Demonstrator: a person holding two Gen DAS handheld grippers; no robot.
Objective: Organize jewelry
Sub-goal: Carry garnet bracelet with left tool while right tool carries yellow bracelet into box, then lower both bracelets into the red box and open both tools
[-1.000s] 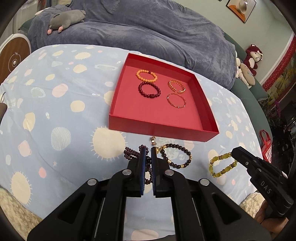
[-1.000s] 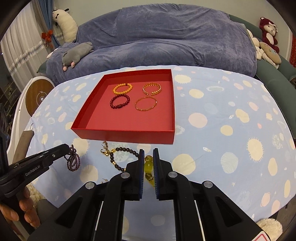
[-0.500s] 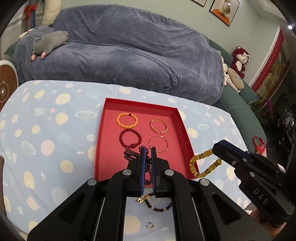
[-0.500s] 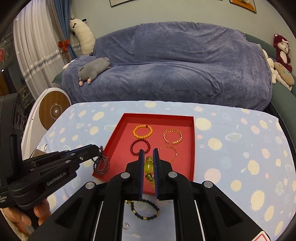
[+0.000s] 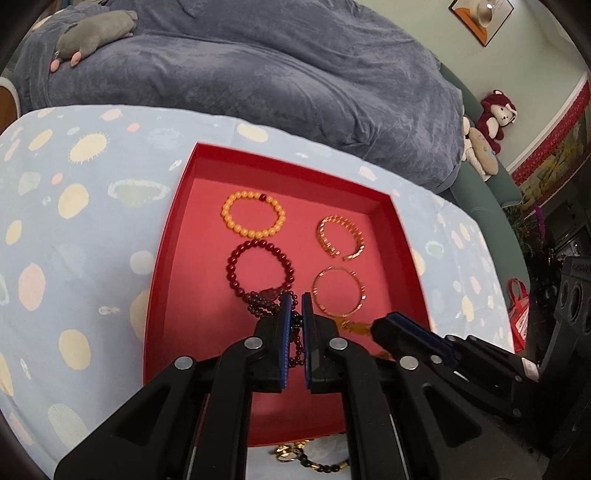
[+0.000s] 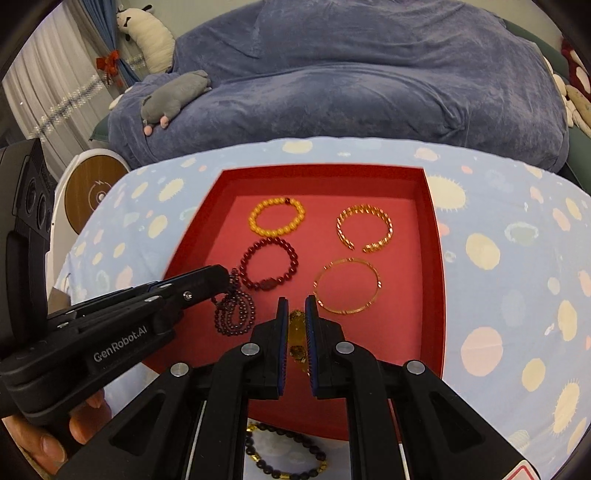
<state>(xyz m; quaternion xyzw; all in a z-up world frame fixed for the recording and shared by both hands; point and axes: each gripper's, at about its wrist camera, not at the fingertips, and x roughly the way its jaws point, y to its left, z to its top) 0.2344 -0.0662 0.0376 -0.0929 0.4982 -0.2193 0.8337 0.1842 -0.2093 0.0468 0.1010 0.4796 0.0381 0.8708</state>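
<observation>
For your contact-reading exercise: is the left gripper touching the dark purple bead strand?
Touching. The right wrist view shows the left gripper shut on the dark purple bead strand, which hangs in loops from its tip over the red tray.

Blue-grey sofa [image 6: 351, 85] behind spotted tablecloth [image 6: 498, 258]; grey plush [image 6: 173, 98] on it; curtains [image 6: 44, 81] left, framed pic [image 5: 480, 16] on wall.
</observation>
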